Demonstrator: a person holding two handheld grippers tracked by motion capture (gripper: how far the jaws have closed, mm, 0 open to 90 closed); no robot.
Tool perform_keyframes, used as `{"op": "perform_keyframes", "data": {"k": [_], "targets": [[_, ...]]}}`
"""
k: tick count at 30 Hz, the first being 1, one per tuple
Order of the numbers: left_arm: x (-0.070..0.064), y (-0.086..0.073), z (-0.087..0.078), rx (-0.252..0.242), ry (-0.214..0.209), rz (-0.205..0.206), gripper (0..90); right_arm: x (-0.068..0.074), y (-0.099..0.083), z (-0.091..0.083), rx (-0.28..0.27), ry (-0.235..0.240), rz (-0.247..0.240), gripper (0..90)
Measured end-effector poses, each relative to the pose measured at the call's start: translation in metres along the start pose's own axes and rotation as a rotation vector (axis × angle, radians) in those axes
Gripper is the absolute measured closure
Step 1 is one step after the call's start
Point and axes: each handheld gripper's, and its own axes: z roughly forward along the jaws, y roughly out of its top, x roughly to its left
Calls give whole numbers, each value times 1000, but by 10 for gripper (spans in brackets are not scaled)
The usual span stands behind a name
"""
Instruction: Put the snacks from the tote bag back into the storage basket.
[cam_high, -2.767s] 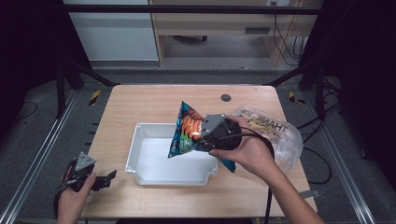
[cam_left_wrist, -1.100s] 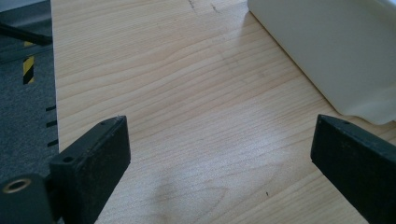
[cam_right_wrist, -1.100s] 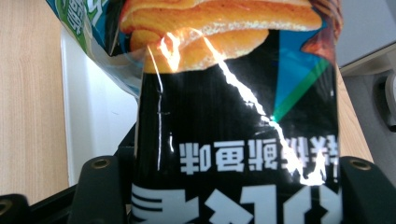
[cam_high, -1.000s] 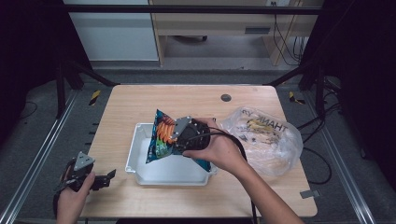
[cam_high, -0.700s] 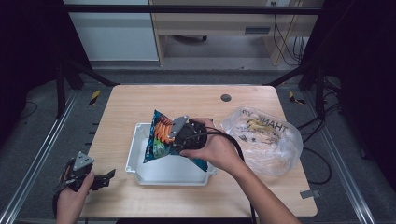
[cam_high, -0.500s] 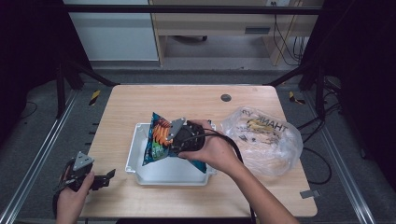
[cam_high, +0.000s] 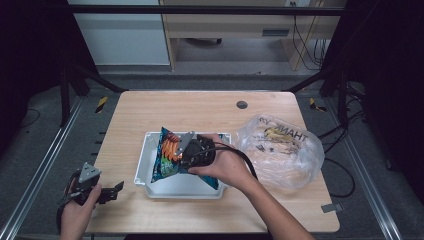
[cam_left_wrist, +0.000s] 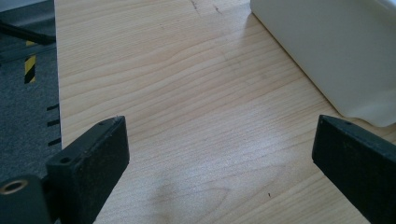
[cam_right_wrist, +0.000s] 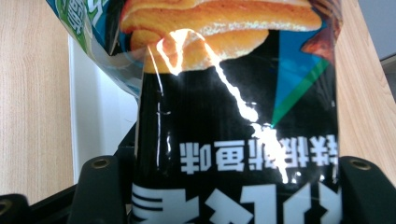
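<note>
Jaws of right gripper (cam_high: 192, 152) clamp chip bag (cam_right_wrist: 233, 107) between them.

The wooden counter (cam_high: 150, 112) is carrying a white tray (cam_high: 145, 165) at centre and a clear plastic bag (cam_high: 285, 150) lying just right of it.

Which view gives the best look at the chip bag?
The right gripper view: the chip bag sits close between the right gripper jaws, print readable. The high view shows it small, over the white tray. The left gripper view shows table and tray wall.
</note>
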Motion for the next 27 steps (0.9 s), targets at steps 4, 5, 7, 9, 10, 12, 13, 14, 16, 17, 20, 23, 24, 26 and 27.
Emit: {"op": "perform_keyframes", "data": {"k": [4,5,7,9,10,12,13,14,16,17,20,23,24,26,27], "targets": [[0,0,0,0,2,4,37,1,0,3,0,10,-4,376],[0,0,0,0,2,3,37,1,0,4,1,12,-3,376],[0,0,0,1,4,4,37,2,0,7,6,18,-4,376],[0,0,0,-1,3,2,37,3,1,10,14,22,-10,376],[0,0,0,-1,1,0,37,3,1,12,19,25,-8,376],[0,0,0,-1,2,3,37,4,1,14,23,33,-6,376],[0,0,0,-1,3,2,36,3,1,15,23,34,-11,376],[0,0,0,-1,2,2,37,3,1,16,27,35,-11,376],[0,0,0,-3,2,2,37,2,0,19,33,40,-8,376],[0,0,0,-3,1,2,37,1,0,20,35,41,-8,376],[0,0,0,-3,1,2,37,-2,-2,24,43,42,1,376],[0,0,0,-3,0,1,37,-4,-3,27,50,50,8,375],[0,0,0,-3,0,1,37,-5,-4,29,54,52,12,375],[-1,0,1,-6,0,-1,37,-6,-4,31,59,56,10,375],[-1,0,1,-8,0,-2,37,-6,-5,32,61,57,7,375]]}}
